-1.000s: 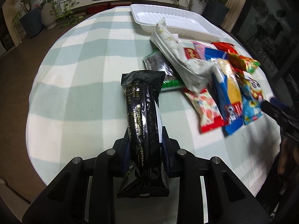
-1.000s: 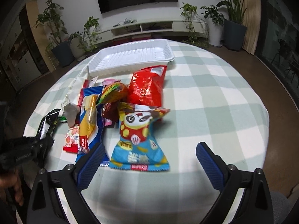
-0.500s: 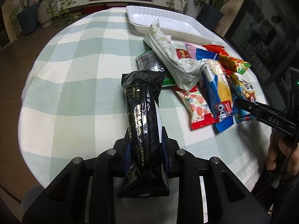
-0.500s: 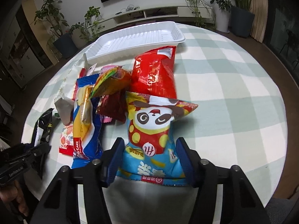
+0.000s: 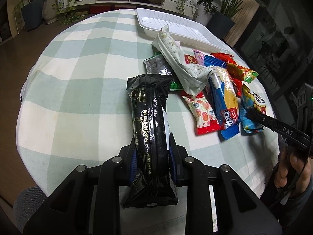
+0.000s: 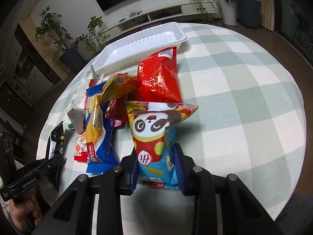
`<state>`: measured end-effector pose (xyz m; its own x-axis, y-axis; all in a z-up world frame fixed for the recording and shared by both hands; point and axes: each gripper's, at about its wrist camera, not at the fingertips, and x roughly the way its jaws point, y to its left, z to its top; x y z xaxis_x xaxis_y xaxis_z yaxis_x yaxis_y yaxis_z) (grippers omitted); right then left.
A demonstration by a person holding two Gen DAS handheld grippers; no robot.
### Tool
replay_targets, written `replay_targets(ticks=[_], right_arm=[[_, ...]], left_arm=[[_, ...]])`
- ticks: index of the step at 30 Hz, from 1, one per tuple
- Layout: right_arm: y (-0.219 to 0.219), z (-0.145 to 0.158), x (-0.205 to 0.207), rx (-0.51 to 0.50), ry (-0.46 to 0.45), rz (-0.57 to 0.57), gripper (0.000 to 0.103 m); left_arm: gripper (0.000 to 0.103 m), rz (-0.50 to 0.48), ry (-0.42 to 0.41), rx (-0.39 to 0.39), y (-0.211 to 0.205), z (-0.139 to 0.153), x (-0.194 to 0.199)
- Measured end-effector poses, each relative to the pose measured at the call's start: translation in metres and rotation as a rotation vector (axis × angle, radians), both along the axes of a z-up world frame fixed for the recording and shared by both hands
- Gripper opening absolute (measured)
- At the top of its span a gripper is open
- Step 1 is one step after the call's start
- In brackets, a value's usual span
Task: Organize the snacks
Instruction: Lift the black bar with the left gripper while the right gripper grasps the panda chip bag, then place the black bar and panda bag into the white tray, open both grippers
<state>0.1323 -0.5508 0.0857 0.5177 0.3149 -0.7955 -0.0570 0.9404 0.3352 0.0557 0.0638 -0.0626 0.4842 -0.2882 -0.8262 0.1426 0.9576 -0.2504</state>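
Observation:
My left gripper (image 5: 153,156) is shut on a long black snack pack (image 5: 149,121) and holds it over the near left part of the round table. My right gripper (image 6: 156,164) is shut on the lower end of a blue panda snack bag (image 6: 154,135), whose top lifts off the cloth. The white tray (image 6: 140,45) lies empty at the far edge; it also shows in the left wrist view (image 5: 176,27). A heap of snack packs (image 5: 213,82) lies between the tray and the grippers.
A big red bag (image 6: 158,78) lies just beyond the panda bag. A blue and yellow cake pack (image 6: 99,125) lies to its left. The checked cloth (image 6: 244,90) is bare on the right. Plants and a TV bench stand behind the table.
My right gripper moved in over the panda bag and closed on its lower end, lifting it. My left gripper kept its hold on the black pack and shifted slightly.

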Motion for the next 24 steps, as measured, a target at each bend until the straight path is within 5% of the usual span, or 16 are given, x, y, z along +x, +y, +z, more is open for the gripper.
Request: replay_targets(ticks=[14,24], right_arm=[[-0.029,0.027,-0.011,0.119,-0.056,-0.032,0.033],[-0.117,0.055,0.043,0.154,-0.103,-0.177,0.033]], left_arm=[[0.024,0.022,-0.03,-0.135,0.02,0.022,0.002],[0.024,0.06,-0.146,-0.144,0.056,0.088,0.074]])
